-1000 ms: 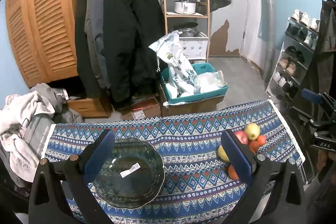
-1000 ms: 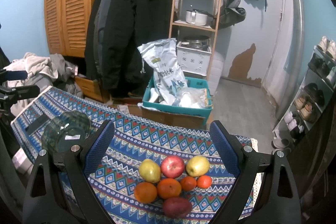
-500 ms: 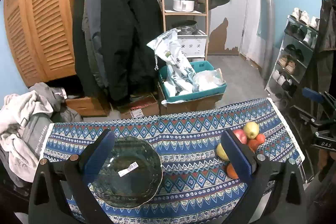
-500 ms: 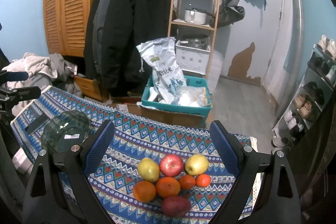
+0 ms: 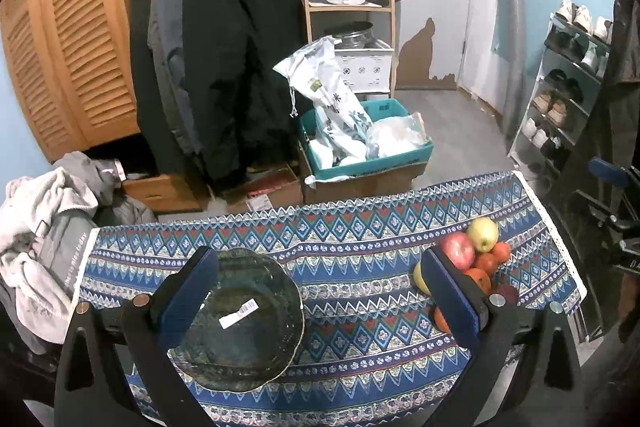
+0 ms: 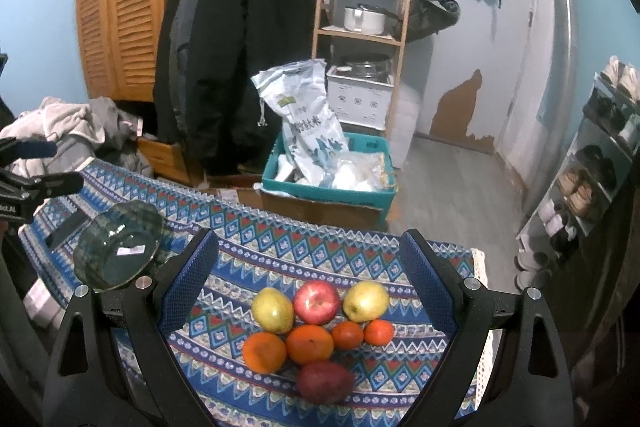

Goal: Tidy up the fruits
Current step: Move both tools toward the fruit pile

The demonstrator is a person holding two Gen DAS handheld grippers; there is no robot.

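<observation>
fruits (image 6: 316,327) clustered between spread right hand-held gripper (image 6: 312,279) fingers, untouched

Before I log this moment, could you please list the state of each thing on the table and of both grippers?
left gripper: open, holding nothing
right gripper: open, holding nothing
glass bowl: upright, no fruit inside, a sticker in it
fruits: clustered on the tablecloth, none in the bowl

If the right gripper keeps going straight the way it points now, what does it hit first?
Most likely the fruit pile: the right gripper is open and lined up on the red apple, with the oranges just below it. Depth is hard to judge.
</observation>
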